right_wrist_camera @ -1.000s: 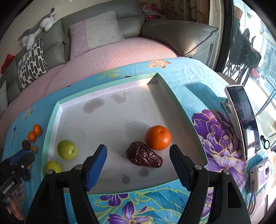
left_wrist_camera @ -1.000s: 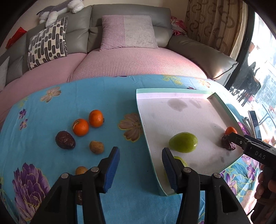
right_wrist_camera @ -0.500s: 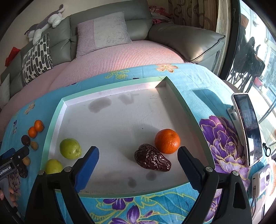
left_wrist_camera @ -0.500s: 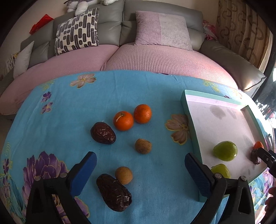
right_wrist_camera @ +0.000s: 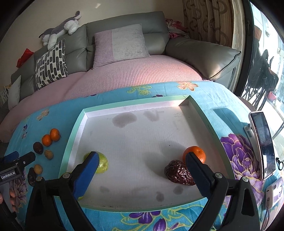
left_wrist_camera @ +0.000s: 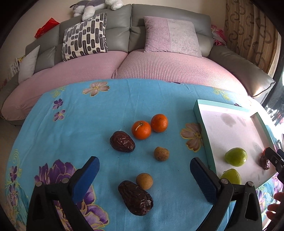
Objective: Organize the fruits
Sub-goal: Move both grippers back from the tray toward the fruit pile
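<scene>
Fig.: two wrist views, fruit-sorting setup. Surface: table under a turquoise floral cloth (left_wrist_camera: 106, 113) w/ purple and pink blooms. Behind it, a grey sofa (left_wrist_camera: 159, 23) w/ pink knit seat cover, a b/w patterned cushion (left_wrist_camera: 85, 37), a pink-grey cushion (left_wrist_camera: 170, 37), and a plush toy (left_wrist_camera: 95, 5) on the backrest. Brown patterned curtain (left_wrist_camera: 248, 33) at right; bright glass door beyond.

Left gripper (left_wrist_camera: 144, 170): jaws spread wide, nothing held, hovering over loose fruit on the cloth. Between or just ahead of its blue pads: near date (left_wrist_camera: 135, 197), touching a longan (left_wrist_camera: 144, 181); second longan (left_wrist_camera: 161, 153) farther out; far date (left_wrist_camera: 122, 141); two tangerines (left_wrist_camera: 150, 126) side by side, touching or nearly so.

Right gripper (right_wrist_camera: 142, 166): jaws wide, empty, over the tray (right_wrist_camera: 74, 135), a shallow white box w/ mint-green rim, floor showing grey stains. In tray: orange (right_wrist_camera: 194, 154) and dark date (right_wrist_camera: 179, 173) near right wall, close together; two green fruits (left_wrist_camera: 235, 156) near left wall, one partly hidden behind the left pad in the right view.

Right of tray: a phone (right_wrist_camera: 262, 142) propped upright on the cloth.
</scene>
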`<action>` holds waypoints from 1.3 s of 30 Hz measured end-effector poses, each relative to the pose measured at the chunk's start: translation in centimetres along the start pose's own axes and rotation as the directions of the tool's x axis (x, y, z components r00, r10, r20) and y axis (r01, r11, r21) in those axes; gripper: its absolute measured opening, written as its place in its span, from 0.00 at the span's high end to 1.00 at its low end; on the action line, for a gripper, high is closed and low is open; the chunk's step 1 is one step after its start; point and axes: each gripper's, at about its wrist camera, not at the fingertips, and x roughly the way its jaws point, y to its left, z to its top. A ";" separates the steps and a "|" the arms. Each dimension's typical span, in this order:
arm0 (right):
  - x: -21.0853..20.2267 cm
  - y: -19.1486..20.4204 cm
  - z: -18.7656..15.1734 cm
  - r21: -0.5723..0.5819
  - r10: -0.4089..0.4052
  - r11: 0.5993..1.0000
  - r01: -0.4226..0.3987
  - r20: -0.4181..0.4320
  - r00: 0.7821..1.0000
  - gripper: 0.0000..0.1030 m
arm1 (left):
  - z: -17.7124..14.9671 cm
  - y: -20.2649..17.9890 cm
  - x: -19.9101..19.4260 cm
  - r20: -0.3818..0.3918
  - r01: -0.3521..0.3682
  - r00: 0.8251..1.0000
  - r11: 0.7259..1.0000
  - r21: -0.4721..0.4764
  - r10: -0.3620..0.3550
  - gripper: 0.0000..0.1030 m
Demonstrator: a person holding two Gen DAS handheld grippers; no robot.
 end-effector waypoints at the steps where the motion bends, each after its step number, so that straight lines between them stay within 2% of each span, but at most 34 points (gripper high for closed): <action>1: 0.0 0.3 0.0 -0.008 0.007 1.000 -0.007 -0.006 1.000 0.05 | 0.0 0.3 -0.1 0.001 -0.003 1.000 1.000 -0.002 0.003 0.00; 5: 0.0 2.0 -0.1 -0.071 0.016 0.997 -0.018 -0.021 1.000 0.05 | 0.0 1.7 -0.7 0.008 -0.006 1.000 1.000 -0.029 0.006 0.00; 12: -0.1 5.7 -0.2 -0.096 0.142 0.985 -0.144 -0.029 0.989 0.05 | -0.2 5.3 -1.6 0.021 -0.037 0.999 0.995 -0.090 0.039 0.00; 20: -0.2 9.9 -0.1 -0.132 0.194 0.972 -0.194 -0.015 0.981 0.05 | -0.3 8.8 -1.9 0.028 -0.020 0.999 0.984 -0.178 0.025 0.00; 29: 0.3 14.0 0.5 -0.192 0.259 0.948 -0.252 0.010 0.966 0.07 | 2.0 10.4 0.0 0.038 0.038 0.999 0.969 -0.243 -0.030 0.01; 31: 0.9 14.8 0.6 -0.210 0.276 0.941 -0.267 0.014 0.961 0.12 | 2.5 10.2 0.4 0.043 0.061 0.998 0.967 -0.246 -0.052 0.01; 33: 1.7 15.7 0.5 -0.220 0.289 0.934 -0.281 0.004 0.957 0.25 | 3.0 9.9 1.1 0.039 0.087 0.996 0.966 -0.243 -0.080 0.02; 34: 2.3 16.0 0.4 -0.221 0.293 0.932 -0.287 -0.010 0.956 0.28 | 3.3 9.7 1.4 0.040 0.100 0.995 0.966 -0.240 -0.093 0.03; 37: 3.9 16.8 -0.1 -0.225 0.306 0.924 -0.310 -0.054 0.951 0.32 | 3.7 9.3 2.6 0.027 0.127 0.992 0.964 -0.235 -0.124 0.10; 39: 4.8 17.2 -0.3 -0.225 0.308 0.921 -0.319 -0.082 0.948 0.43 | 3.7 8.9 3.7 0.007 0.136 0.990 0.964 -0.229 -0.138 0.14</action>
